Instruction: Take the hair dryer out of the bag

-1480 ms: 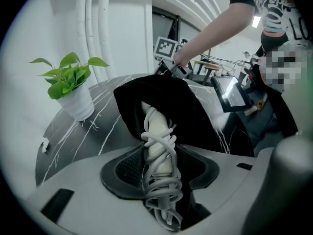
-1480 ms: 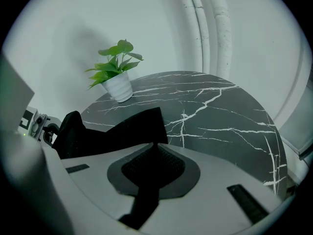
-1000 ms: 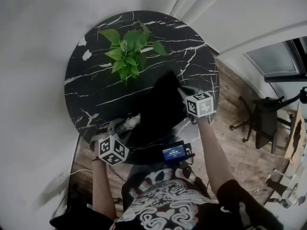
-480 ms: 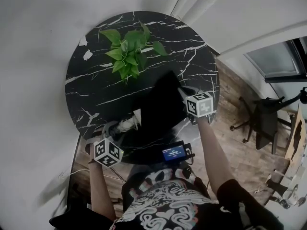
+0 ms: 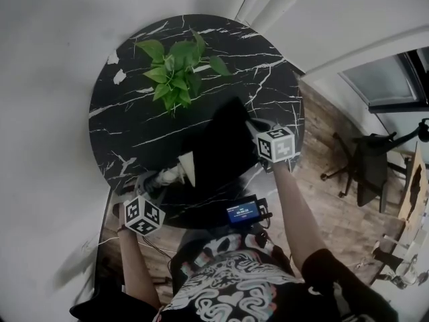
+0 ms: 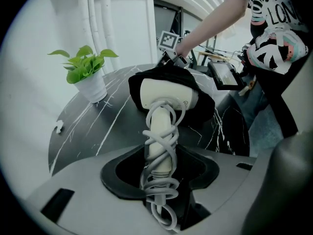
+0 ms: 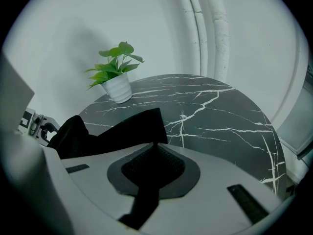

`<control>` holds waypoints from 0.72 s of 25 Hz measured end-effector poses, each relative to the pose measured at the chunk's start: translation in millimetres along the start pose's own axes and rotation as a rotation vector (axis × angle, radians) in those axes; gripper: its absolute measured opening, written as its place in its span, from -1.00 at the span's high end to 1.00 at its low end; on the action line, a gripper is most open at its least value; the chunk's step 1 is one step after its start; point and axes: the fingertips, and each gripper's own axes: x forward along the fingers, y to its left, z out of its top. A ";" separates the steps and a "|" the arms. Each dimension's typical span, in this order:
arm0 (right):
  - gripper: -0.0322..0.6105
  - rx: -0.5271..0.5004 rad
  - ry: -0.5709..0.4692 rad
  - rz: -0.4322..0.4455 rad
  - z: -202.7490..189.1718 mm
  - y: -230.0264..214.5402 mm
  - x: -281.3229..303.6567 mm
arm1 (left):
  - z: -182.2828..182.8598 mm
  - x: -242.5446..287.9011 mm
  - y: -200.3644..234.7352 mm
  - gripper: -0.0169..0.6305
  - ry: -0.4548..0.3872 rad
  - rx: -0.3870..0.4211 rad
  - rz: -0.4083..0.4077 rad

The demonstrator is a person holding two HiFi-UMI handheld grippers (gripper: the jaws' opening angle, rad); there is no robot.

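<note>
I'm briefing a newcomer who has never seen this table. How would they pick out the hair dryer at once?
Start at the round black marble table, then the black bag on its near side. The hair dryer sticks out of the bag's left end, handle clamped in the left gripper. It alone is cream-coloured, with its cord wound round the handle.

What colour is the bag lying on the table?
Black. The bag shows best in the head view.
</note>
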 end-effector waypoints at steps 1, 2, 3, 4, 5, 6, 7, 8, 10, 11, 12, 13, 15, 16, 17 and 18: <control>0.80 -0.005 -0.001 -0.002 -0.2 0.2 0.0 | -1.3 -0.5 0.3 0.30 0.003 -0.001 0.001; 0.80 -0.012 -0.003 -0.005 -0.3 0.5 0.1 | -2.4 -1.2 0.8 0.30 0.006 -0.002 0.003; 0.80 -0.025 -0.005 -0.011 -0.4 0.8 0.1 | -3.3 -1.8 1.4 0.31 0.008 -0.002 0.004; 0.80 -0.047 -0.007 -0.018 -0.3 1.2 0.2 | -4.1 -2.6 2.1 0.31 0.010 -0.002 0.005; 0.80 -0.080 -0.008 -0.028 -0.2 2.1 0.4 | -5.1 -3.3 2.7 0.31 0.012 -0.002 0.007; 0.80 -0.120 -0.007 -0.039 0.0 3.4 0.8 | -6.3 -4.0 3.3 0.31 0.015 -0.002 0.009; 0.80 -0.159 -0.007 -0.051 0.1 4.8 1.2 | -7.7 -4.6 3.5 0.31 0.018 -0.003 0.011; 0.80 -0.191 -0.006 -0.061 0.0 6.2 1.4 | -9.4 -5.1 3.5 0.32 0.023 -0.005 0.013; 0.80 -0.244 -0.004 -0.080 -0.8 8.5 1.5 | -13.4 -7.1 2.8 0.32 0.035 -0.008 0.016; 0.80 -0.283 -0.001 -0.092 -1.2 9.8 1.4 | -15.7 -8.7 2.6 0.32 0.040 -0.010 0.018; 0.80 -0.335 0.002 -0.109 -1.5 11.4 1.3 | -18.3 -10.5 2.4 0.32 0.045 -0.011 0.020; 0.80 -0.392 0.004 -0.129 -1.8 12.9 1.2 | -21.1 -11.9 2.1 0.32 0.049 -0.014 0.022; 0.80 -0.480 -0.002 -0.171 -2.2 15.0 1.0 | -26.7 -14.2 1.3 0.32 0.057 -0.023 0.023; 0.80 -0.503 -0.008 -0.190 -1.9 15.5 0.7 | -29.2 -15.2 1.3 0.32 0.058 -0.029 0.026; 0.80 -0.516 -0.015 -0.206 -1.2 15.7 0.3 | -31.5 -16.1 1.4 0.32 0.059 -0.037 0.030; 0.80 -0.524 -0.022 -0.218 -0.6 15.7 -0.1 | -33.9 -17.1 1.6 0.32 0.060 -0.045 0.036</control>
